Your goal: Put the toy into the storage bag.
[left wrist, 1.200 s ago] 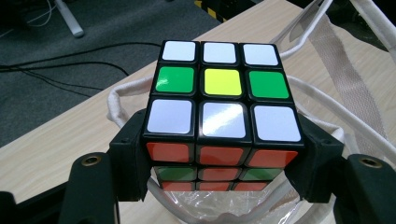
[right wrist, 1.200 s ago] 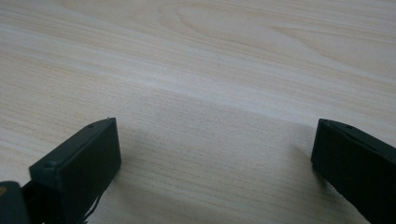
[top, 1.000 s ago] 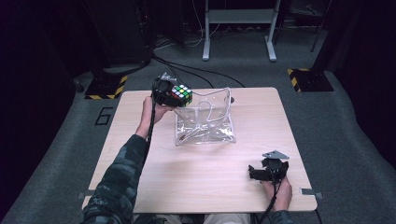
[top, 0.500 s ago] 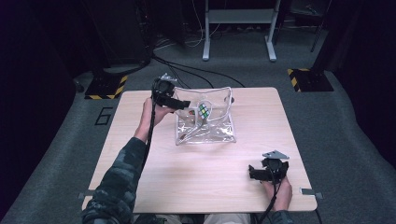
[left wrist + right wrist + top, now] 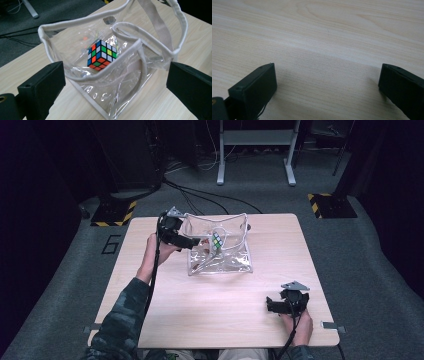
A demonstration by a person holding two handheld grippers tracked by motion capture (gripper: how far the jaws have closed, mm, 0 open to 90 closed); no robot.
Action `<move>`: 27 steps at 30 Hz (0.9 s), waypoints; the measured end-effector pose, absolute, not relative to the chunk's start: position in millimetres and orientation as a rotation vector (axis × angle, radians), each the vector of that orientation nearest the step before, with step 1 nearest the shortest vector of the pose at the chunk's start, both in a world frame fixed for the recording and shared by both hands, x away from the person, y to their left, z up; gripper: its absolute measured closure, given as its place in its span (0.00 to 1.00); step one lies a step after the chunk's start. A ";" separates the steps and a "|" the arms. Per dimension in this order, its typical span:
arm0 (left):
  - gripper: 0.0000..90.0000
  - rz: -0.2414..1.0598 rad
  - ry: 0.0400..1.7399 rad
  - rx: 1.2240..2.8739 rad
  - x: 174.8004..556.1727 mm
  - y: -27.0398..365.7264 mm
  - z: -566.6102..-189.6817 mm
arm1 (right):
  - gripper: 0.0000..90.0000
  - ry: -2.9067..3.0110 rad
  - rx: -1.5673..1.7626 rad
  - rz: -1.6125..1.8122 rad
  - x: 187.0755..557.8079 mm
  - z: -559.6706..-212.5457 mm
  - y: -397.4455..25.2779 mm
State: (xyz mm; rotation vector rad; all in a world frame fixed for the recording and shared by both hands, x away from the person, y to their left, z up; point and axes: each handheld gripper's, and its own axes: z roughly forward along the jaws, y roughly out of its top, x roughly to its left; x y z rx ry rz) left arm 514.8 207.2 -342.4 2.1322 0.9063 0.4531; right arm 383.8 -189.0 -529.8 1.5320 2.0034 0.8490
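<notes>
Near the bench's far left edge, the left gripper [image 5: 192,241] hovers at the bag's [image 5: 235,262] rim, fingers spread wide and empty; the cube [image 5: 102,54] sits inside, apparently just released. By the near right corner, the right gripper [image 5: 272,305] rests idle, fingers wide apart, holding nothing.
</notes>
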 end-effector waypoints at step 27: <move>0.04 0.448 1.032 2.171 476.7 264.6 -413.5 | 0.01 2.002 1.530 0.848 384.0 -529.8 -189.1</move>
